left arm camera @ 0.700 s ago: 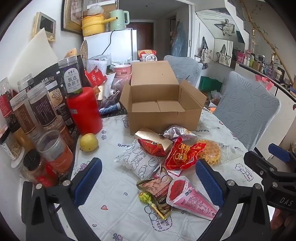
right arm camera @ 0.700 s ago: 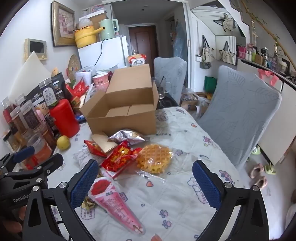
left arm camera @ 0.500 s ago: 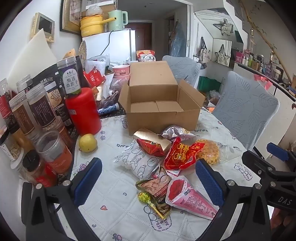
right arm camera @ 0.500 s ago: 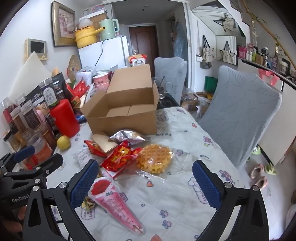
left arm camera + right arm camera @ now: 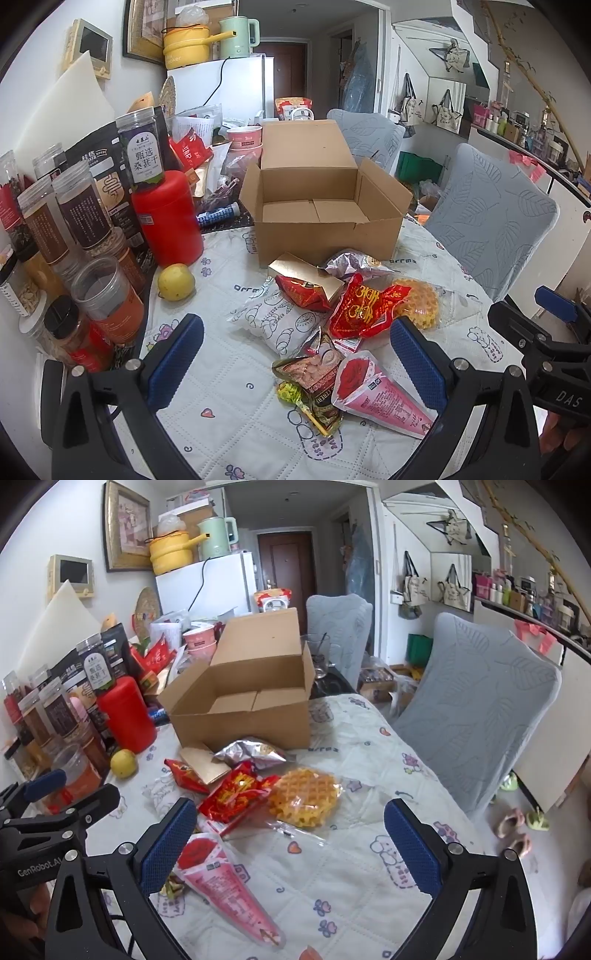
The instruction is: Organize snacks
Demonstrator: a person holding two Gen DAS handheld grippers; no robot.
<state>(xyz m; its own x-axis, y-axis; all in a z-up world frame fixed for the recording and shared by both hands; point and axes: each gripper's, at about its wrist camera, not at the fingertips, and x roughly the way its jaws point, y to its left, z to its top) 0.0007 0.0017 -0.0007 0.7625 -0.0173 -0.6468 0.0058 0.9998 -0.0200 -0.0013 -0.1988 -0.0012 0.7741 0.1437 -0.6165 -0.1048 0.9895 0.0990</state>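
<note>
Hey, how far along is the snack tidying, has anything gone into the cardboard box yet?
Nothing looks done: the cardboard box sits open and empty. Nothing is in hand either; the left tool and right tool are both open above the pile. Left to do: the waffle, the pink cone packet, the red packet and the other snacks on the table.

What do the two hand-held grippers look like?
Both the left hand-held gripper and the right hand-held gripper have black frames with silver bolts and blue textured pads. The left one is marked "GenRobot.AI"; the right one shows "DAS".
</note>
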